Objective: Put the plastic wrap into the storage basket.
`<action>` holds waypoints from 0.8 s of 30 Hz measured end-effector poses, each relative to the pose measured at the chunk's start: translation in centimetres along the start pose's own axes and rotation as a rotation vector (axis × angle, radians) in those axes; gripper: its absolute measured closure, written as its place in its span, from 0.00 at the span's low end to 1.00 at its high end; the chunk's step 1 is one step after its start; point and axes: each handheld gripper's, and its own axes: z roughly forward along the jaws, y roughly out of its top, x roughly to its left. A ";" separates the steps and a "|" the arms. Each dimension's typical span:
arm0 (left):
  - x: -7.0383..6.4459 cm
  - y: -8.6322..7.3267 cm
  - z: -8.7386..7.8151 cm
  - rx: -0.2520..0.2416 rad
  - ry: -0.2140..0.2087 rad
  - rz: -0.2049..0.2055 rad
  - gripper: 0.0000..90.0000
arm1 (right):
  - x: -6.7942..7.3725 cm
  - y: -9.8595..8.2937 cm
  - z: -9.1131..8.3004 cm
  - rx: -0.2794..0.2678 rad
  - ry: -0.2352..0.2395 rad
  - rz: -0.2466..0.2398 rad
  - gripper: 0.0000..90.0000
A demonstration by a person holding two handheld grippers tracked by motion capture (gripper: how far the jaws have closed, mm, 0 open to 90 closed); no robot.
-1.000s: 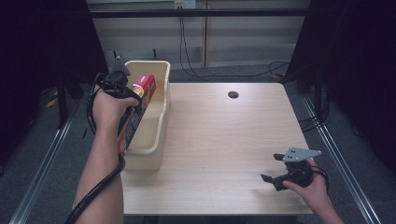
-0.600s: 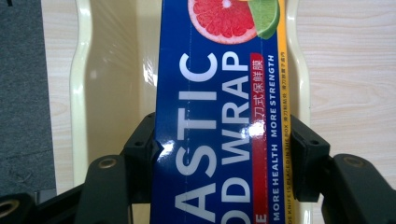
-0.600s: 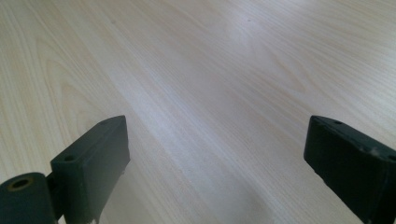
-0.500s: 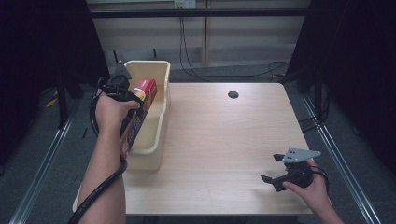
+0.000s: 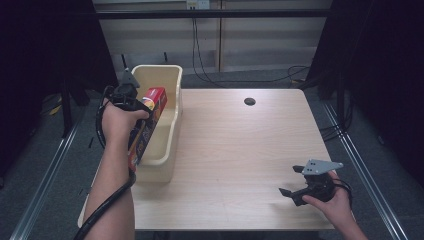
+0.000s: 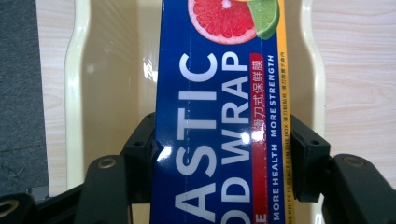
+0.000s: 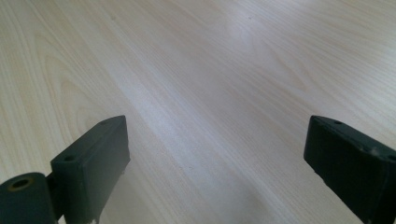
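Observation:
A long blue and red plastic wrap box [image 5: 147,117] [image 6: 219,116] hangs tilted over the cream bin [image 5: 165,150] at the table's left side. My left gripper [image 5: 131,107] [image 6: 219,158] is shut on the box, a jaw pressing each long side. In the left gripper view the bin's inside [image 6: 112,79] lies right beneath the box. My right gripper [image 5: 295,182] [image 7: 217,163] rests low at the table's near right corner, open, with only bare wood between its fingers.
The wooden table [image 5: 240,150] has a round cable hole [image 5: 249,101] at its far middle. The bin runs along the left edge. Cables hang behind the table and dark frames stand on both sides.
The left gripper has carried the box a little toward the near end of the bin and lower. The right gripper has stayed still.

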 end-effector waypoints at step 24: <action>0.6 -0.2 1.1 0.039 -0.004 -0.020 0.45 | 0.0 0.0 0.0 0.003 -0.004 0.001 0.08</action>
